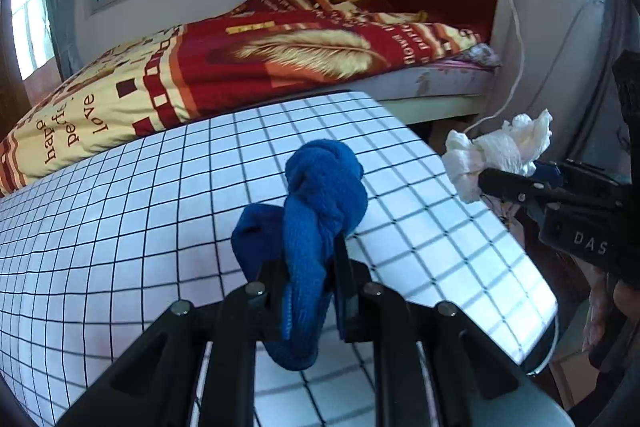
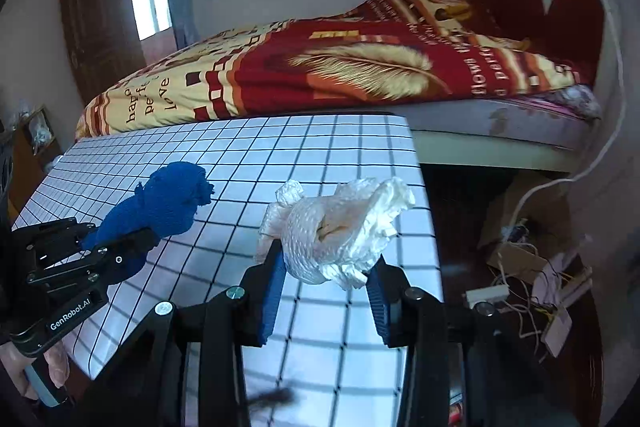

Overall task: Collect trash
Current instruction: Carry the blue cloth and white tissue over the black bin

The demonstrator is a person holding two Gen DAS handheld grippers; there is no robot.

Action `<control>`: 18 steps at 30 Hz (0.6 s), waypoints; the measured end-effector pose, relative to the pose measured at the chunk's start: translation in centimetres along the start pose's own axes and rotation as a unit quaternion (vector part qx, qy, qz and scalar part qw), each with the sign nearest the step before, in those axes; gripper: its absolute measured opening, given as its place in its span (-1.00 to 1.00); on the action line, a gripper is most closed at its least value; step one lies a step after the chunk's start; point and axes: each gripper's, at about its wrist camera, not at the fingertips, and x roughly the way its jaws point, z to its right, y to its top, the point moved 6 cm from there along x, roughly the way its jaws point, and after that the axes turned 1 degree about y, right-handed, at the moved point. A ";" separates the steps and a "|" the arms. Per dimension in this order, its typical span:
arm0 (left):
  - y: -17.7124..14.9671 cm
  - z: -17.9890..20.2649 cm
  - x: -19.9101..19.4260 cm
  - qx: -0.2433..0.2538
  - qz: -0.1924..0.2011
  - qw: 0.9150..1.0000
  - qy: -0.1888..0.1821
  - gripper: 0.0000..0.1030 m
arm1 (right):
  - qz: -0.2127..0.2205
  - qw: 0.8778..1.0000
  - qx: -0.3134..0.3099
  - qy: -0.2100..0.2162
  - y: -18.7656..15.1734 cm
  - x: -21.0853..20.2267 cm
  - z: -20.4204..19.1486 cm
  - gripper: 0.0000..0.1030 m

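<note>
Left gripper (image 1: pixel 308 275), lower centre of its own view: fingers clamped tight on a knotted blue cloth (image 1: pixel 316 211), which is lifted off the grid-pattern worktop (image 1: pixel 120 227). Most of the bundle sticks out above the pads and a tail hangs below. Risk: the knit is soft, so it could slide out w/ a quick swing.

Right gripper (image 2: pixel 326 291), lower centre of the right wrist view: fingers set fairly narrow, pinching a crumpled white tissue (image 2: pixel 340 231), also clear of the worktop near its right edge. The grip sits low on the wad, so loose folds may tear or shed bits.

Further right, the floor holds a tangle of cables (image 2: pixel 532 291) beside the bed (image 2: pixel 320 75). No bin visible; a dropped item there would be awkward to recover.
</note>
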 end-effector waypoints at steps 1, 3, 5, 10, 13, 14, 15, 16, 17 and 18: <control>-0.2 0.6 -0.5 0.002 0.001 1.000 -0.004 -0.67 | 0.002 1.000 0.002 -0.002 -0.3 -0.8 0.4 -0.21; -0.3 1.5 -1.2 0.005 0.005 1.000 -0.008 -0.67 | 0.006 1.000 0.006 -0.009 -1.0 -2.6 1.1 -0.21; -0.5 2.6 -2.1 0.012 0.009 1.000 -0.012 -0.67 | 0.009 1.000 0.010 -0.014 -1.6 -4.0 1.7 -0.21; -1.3 5.0 -3.9 0.020 0.014 0.999 -0.027 -0.67 | 0.019 0.999 0.023 -0.027 -3.2 -7.6 3.6 -0.21; -1.7 6.5 -4.5 0.027 0.015 0.999 -0.037 -0.67 | 0.023 0.999 0.030 -0.036 -4.2 -9.6 4.6 -0.21; -1.8 7.0 -4.6 0.029 0.015 0.999 -0.040 -0.67 | 0.024 0.998 0.032 -0.039 -4.6 -10.1 5.0 -0.21; -1.9 7.6 -4.8 0.032 0.016 0.998 -0.042 -0.67 | 0.024 0.998 0.035 -0.042 -4.9 -10.7 5.3 -0.21; -2.0 8.2 -5.0 0.036 0.016 0.998 -0.046 -0.67 | 0.025 0.998 0.037 -0.045 -5.3 -11.3 5.7 -0.21; -2.1 8.8 -5.1 0.039 0.016 0.998 -0.050 -0.67 | 0.025 0.998 0.039 -0.047 -5.6 -11.7 6.1 -0.21; -2.2 9.4 -5.3 0.041 0.016 0.998 -0.053 -0.67 | 0.026 0.998 0.041 -0.051 -6.0 -12.2 6.4 -0.21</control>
